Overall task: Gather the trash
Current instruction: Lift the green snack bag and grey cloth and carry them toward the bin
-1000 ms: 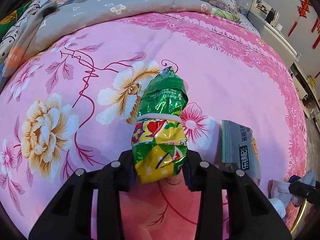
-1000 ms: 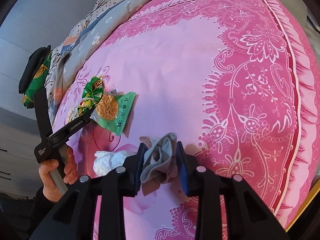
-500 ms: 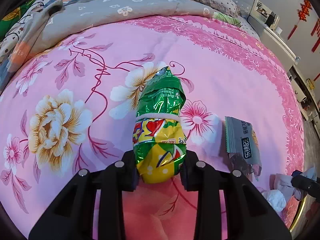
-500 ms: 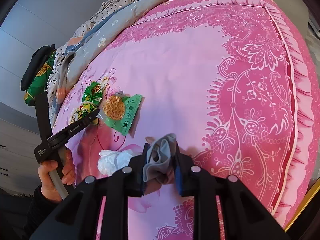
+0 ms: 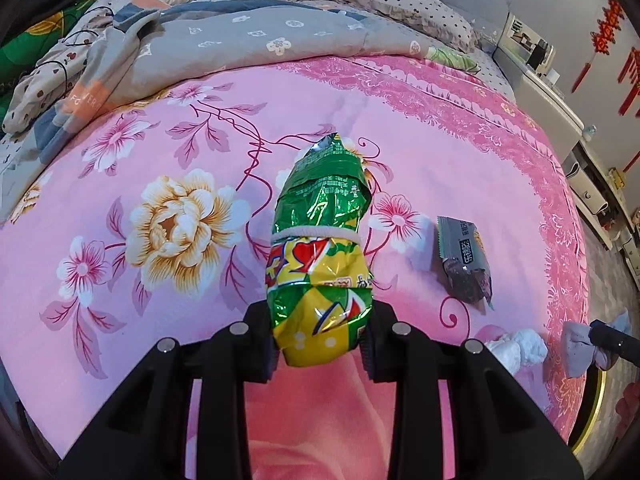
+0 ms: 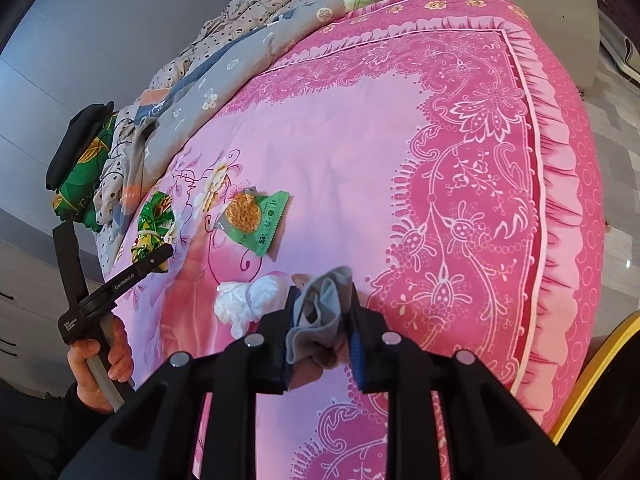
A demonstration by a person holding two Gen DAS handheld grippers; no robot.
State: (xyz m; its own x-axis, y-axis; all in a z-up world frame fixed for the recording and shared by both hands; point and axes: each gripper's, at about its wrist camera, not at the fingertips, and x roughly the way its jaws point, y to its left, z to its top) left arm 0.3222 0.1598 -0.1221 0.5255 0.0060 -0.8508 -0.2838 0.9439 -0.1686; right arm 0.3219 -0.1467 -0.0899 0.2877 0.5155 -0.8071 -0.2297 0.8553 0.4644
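Observation:
My left gripper (image 5: 320,336) is shut on a crumpled green and yellow snack bag (image 5: 320,256) with a white band around it, held above the pink floral bedspread (image 5: 120,160). The bag (image 6: 154,232) and left gripper (image 6: 160,258) also show in the right wrist view. My right gripper (image 6: 322,332) is shut on a crumpled grey wrapper (image 6: 320,312), also seen in the left wrist view (image 5: 580,348). A white tissue wad (image 6: 248,300) lies just left of it. A green snack packet (image 6: 256,220) lies on the bed; its grey back shows in the left wrist view (image 5: 464,260).
A rumpled grey quilt (image 5: 240,40) and dotted pillows (image 5: 408,4) fill the head of the bed. A green bundle with a black item (image 6: 80,152) lies at the left side. A white cabinet (image 5: 536,80) stands beside the bed. A yellow rim (image 6: 592,376) shows at the bed's corner.
Both grippers have lifted and drawn back from the bed with their loads still held. The views now show more of the bedspread and quilt.

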